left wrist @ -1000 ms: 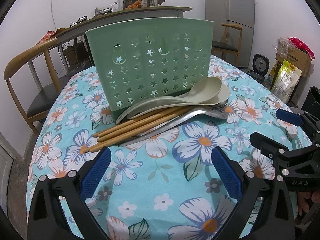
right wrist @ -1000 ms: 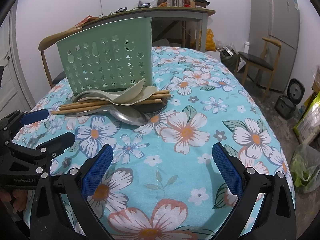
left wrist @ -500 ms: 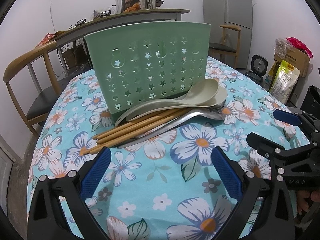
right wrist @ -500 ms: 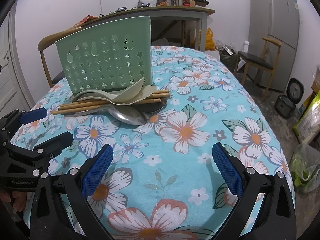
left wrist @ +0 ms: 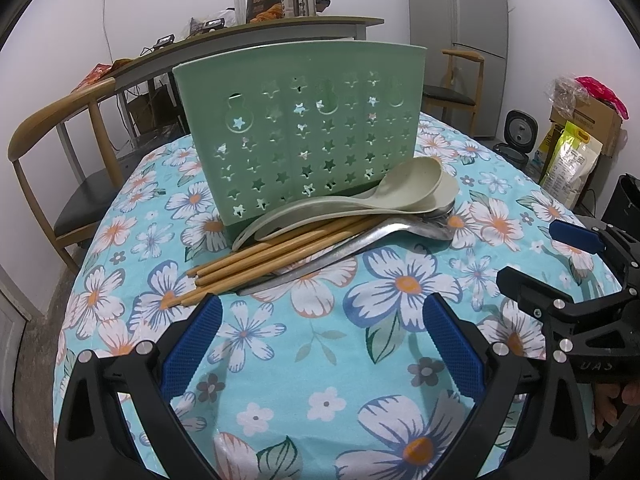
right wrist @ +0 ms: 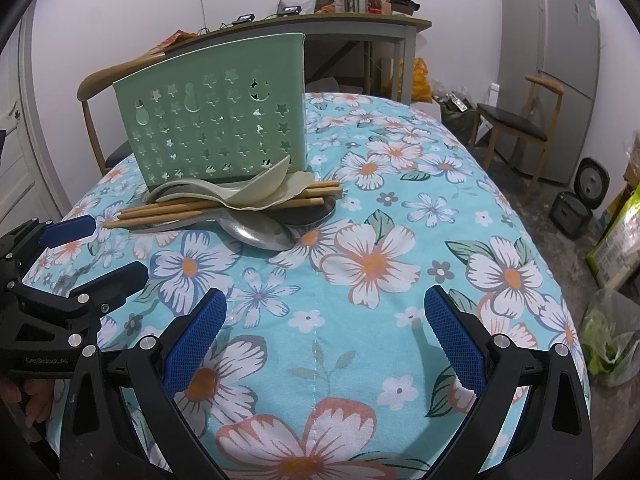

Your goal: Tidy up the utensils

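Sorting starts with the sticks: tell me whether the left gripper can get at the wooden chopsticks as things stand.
Probably yes. The left gripper is open, and the near ends of the wooden chopsticks stick out bare toward it; only their far ends lie under the cream spoons.

White walls, grey fridge [right wrist: 550, 64], wooden chairs [left wrist: 52, 140], cluttered counter [right wrist: 320, 26].

The tablecloth [left wrist: 320, 344] was matt printed cloth. At twelve o'clock stood a matt green plastic holder [left wrist: 300, 136] (star-punched). Before it lay smooth wooden chopsticks [left wrist: 280, 256], glossy metal spoons [right wrist: 256, 234] and satin cream plastic spoons [left wrist: 360, 204].
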`<act>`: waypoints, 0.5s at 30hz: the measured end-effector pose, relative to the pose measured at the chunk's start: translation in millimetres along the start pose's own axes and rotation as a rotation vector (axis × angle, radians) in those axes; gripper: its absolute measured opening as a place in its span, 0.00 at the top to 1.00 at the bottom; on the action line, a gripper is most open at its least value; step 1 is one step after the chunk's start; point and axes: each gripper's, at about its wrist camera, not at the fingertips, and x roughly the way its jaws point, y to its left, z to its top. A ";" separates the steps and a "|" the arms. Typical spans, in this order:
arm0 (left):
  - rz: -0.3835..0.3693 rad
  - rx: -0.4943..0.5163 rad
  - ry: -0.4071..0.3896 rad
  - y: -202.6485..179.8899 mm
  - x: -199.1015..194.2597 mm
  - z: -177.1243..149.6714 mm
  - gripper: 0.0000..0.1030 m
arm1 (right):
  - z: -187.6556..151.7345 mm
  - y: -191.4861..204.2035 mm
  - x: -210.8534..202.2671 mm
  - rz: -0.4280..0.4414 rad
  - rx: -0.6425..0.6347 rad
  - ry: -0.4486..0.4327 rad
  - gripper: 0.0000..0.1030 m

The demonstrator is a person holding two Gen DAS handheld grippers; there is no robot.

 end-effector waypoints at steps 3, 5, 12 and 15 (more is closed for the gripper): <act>0.000 0.000 -0.002 0.0 -0.3 -0.1 0.05 | -0.5 -0.2 -0.2 0.003 0.001 0.000 0.07; 0.000 0.000 -0.001 0.0 0.0 0.0 0.05 | -0.3 -0.2 0.0 0.002 0.001 -0.001 0.07; 0.001 -0.002 0.001 -0.1 0.1 -0.2 0.05 | 0.0 0.0 0.5 0.004 -0.002 -0.003 0.07; 0.001 -0.003 0.002 0.0 0.1 -0.4 0.05 | 0.1 0.6 0.3 0.005 -0.003 -0.004 0.07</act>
